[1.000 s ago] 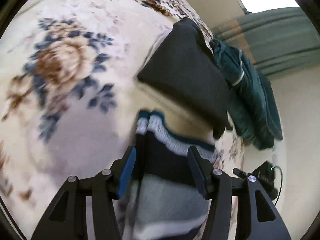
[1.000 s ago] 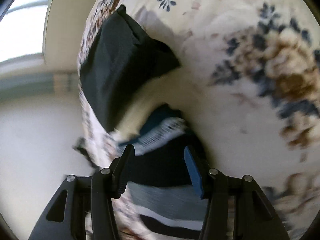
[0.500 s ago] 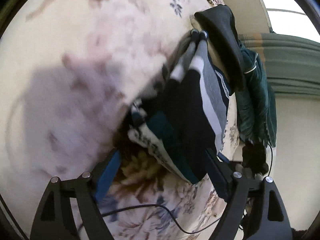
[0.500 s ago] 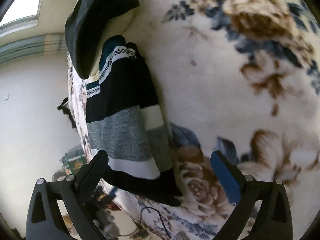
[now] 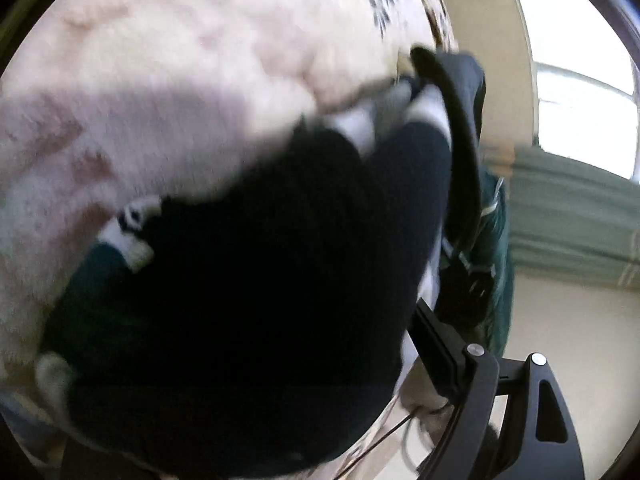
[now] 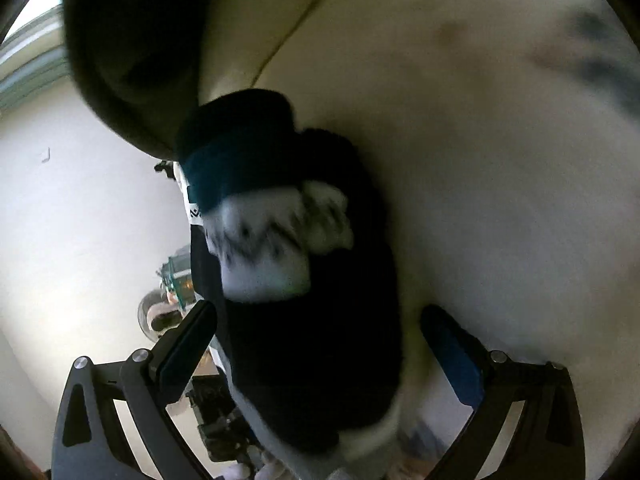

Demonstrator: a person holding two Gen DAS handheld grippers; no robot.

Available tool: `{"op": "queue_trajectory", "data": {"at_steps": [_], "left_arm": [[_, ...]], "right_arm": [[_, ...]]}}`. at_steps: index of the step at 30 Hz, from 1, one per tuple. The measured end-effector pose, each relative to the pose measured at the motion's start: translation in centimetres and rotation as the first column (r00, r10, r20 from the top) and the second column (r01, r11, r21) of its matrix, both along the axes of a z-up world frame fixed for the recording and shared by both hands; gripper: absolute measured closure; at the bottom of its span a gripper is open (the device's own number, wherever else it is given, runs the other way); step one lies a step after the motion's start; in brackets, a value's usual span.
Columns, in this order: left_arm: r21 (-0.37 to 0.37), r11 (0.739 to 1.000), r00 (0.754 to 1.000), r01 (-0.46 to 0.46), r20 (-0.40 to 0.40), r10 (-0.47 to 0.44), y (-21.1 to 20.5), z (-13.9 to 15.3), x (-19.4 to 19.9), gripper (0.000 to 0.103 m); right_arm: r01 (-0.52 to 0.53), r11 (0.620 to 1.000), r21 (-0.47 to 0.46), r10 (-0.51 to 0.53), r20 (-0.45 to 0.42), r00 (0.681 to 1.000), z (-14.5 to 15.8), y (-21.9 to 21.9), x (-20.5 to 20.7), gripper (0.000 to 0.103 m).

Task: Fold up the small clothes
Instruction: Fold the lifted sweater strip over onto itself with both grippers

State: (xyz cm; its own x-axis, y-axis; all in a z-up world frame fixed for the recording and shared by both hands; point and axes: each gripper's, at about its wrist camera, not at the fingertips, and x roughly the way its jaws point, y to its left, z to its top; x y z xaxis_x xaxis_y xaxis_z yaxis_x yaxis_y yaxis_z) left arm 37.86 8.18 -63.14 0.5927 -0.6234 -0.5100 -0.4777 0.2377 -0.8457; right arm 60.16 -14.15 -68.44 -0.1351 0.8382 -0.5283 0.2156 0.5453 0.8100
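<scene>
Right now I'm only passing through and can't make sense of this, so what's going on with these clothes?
A person is folding small clothes on a floral blanket with a handheld tool in each hand. A dark sock with white and teal bands lies between the open jaws of the right tool; neither pad presses on it. The left tool is also open, close over the same sock. A folded black garment lies just beyond.

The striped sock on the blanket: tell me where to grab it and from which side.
Grip the cuff end of the sock, at the teal and white patterned bands, approaching from the blanket's edge. That end is folded thick and raised, so the open right gripper straddling the dark body could likely close on it.
</scene>
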Motion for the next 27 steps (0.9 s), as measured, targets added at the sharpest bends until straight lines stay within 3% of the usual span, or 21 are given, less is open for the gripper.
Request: {"op": "queue_trajectory", "data": {"at_steps": [1, 2, 3, 5, 8, 12, 15, 17, 19, 21, 23, 24, 25, 27], "left_arm": [[-0.010, 1.000, 1.000, -0.027, 0.015, 0.028, 0.5, 0.1, -0.1, 0.034], [-0.015, 0.999, 0.998, -0.044, 0.039, 0.044, 0.9, 0.3, 0.0, 0.062], [-0.013, 0.999, 0.998, -0.031, 0.053, 0.032, 1.0, 0.6, 0.2, 0.067], [0.022, 1.000, 0.997, 0.013, 0.075, -0.015, 1.4, 1.7, 0.9, 0.073], [0.061, 0.995, 0.993, 0.076, 0.090, -0.082, 2.3, 3.5, 1.9, 0.075], [0.075, 0.986, 0.979, 0.148, 0.128, -0.157, 4.5, 6.7, 3.4, 0.076], [0.078, 0.961, 0.950, 0.267, 0.149, -0.276, 6.1, 8.4, 4.0, 0.076], [0.104, 0.921, 0.914, 0.376, 0.124, -0.387, 6.3, 9.2, 4.0, 0.075], [0.086, 0.876, 0.873, 0.474, 0.083, -0.480, 6.1, 8.2, 3.5, 0.073], [0.086, 0.832, 0.834, 0.549, 0.016, -0.552, 5.7, 6.3, 3.7, 0.064], [0.142, 0.773, 0.786, 0.618, -0.084, -0.612, 5.2, 4.3, 3.5, 0.042], [0.167, 0.738, 0.756, 0.654, -0.131, -0.641, 4.8, 3.1, 3.4, 0.041], [0.157, 0.731, 0.747, 0.664, -0.167, -0.643, 4.8, 1.9, 3.0, 0.040], [0.137, 0.764, 0.776, 0.631, -0.139, -0.616, 5.2, 1.8, 1.6, 0.037]], "right_arm": [[-0.006, 1.000, 0.007, 0.006, 0.011, 1.000, 0.0, 0.4, 0.2, 0.000], [-0.009, 1.000, 0.012, 0.009, 0.032, 0.999, 0.2, 0.8, 0.1, 0.000], [-0.013, 1.000, 0.020, 0.012, 0.050, 0.999, 0.5, 0.8, -0.2, 0.005], [-0.052, 0.998, 0.027, 0.050, 0.072, 0.996, 0.8, 1.9, -0.7, 0.066], [-0.014, 1.000, -0.016, 0.015, 0.062, 0.998, 0.9, 2.1, -1.9, 0.077], [0.118, 0.993, 0.016, -0.119, 0.092, 0.989, 3.7, 0.3, -5.6, 0.083], [0.203, 0.978, 0.035, -0.206, 0.086, 0.975, 6.1, -0.9, -10.6, 0.083], [0.250, 0.968, 0.035, -0.252, 0.072, 0.965, 7.6, -1.8, -14.5, 0.084], [0.317, 0.948, 0.031, -0.318, 0.049, 0.947, 9.3, -2.4, -20.4, 0.084], [0.355, 0.935, -0.016, -0.354, 0.060, 0.933, 10.6, -1.9, -26.0, 0.084], [0.360, 0.931, -0.064, -0.359, 0.035, 0.933, 10.9, -1.6, -31.1, 0.084], [0.347, 0.933, -0.096, -0.347, 0.013, 0.938, 10.3, -1.0, -33.2, 0.084], [0.331, 0.935, -0.125, -0.336, -0.018, 0.942, 9.3, -0.3, -34.9, 0.083], [0.306, 0.940, -0.152, -0.322, -0.099, 0.941, 6.7, 0.7, -37.3, 0.080]]}}
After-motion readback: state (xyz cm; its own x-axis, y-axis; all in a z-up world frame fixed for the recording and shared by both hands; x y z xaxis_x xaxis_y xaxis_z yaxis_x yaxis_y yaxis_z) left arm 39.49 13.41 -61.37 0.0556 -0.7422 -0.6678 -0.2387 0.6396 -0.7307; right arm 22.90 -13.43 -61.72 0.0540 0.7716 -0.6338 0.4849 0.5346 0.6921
